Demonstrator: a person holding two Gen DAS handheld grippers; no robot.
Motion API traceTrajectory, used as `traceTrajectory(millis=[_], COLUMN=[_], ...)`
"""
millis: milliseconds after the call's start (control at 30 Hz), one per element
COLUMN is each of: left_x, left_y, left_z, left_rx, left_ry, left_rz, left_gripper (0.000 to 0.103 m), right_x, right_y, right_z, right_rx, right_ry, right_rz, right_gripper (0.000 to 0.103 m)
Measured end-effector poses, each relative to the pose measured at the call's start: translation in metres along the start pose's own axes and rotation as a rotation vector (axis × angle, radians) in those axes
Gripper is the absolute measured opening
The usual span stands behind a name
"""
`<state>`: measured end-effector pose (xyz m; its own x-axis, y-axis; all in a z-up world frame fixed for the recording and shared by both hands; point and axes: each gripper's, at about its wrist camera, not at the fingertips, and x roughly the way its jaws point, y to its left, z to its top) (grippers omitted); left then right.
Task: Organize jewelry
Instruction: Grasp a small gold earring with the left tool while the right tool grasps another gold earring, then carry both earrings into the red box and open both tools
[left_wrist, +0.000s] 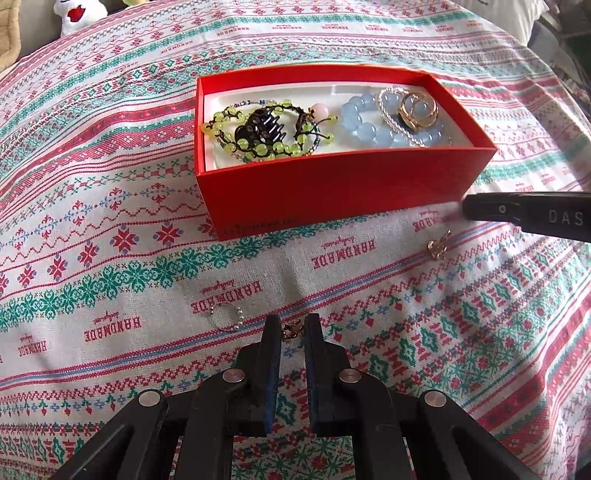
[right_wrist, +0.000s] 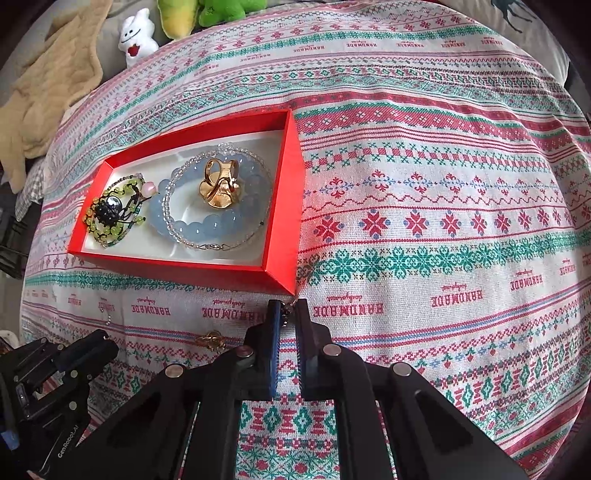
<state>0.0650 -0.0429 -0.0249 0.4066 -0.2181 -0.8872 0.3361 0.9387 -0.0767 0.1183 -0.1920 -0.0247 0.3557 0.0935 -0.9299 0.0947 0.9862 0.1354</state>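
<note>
A red box (left_wrist: 332, 192) (right_wrist: 284, 184) holds a green bead bracelet (left_wrist: 258, 147), a blue bead bracelet (left_wrist: 365, 125) (right_wrist: 218, 225), a clear bead chain and a gold piece (left_wrist: 417, 110) (right_wrist: 218, 184). My left gripper (left_wrist: 292, 325) is shut on a small gold earring (left_wrist: 291, 329) at the cloth. My right gripper (right_wrist: 287, 308) is shut on a small dark earring (right_wrist: 286, 314) just before the box's near right corner; its finger also shows in the left wrist view (left_wrist: 524, 214). Another gold earring (left_wrist: 439, 246) (right_wrist: 212, 339) and a thin silver ring (left_wrist: 227, 315) lie on the cloth.
A patterned red, green and white cloth (right_wrist: 443, 221) covers the surface. Plush toys (right_wrist: 136, 35) and a beige blanket (right_wrist: 55, 92) lie at the far left edge. The left gripper's body (right_wrist: 55, 387) is at the lower left of the right wrist view.
</note>
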Motion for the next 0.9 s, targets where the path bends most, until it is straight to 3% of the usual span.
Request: traceTrajectory(millis=[433, 900], left_x=[-0.018, -0.033], left_y=[-0.001, -0.004], left_z=[0.014, 0.042], left_rx=[-0.037, -0.070], left_ry=[-0.070, -0.155], left_rz=[0.009, 0.003], left_gripper=[0.007, 0.007], right_x=[-0.035, -0.066], right_y=[-0.018, 0.009], right_z=[-0.011, -0.006], right_rx=[-0.002, -0.094], right_ry=[-0.033, -0.111], right_rz=[0.047, 0.101], right_gripper=[0.007, 0.007])
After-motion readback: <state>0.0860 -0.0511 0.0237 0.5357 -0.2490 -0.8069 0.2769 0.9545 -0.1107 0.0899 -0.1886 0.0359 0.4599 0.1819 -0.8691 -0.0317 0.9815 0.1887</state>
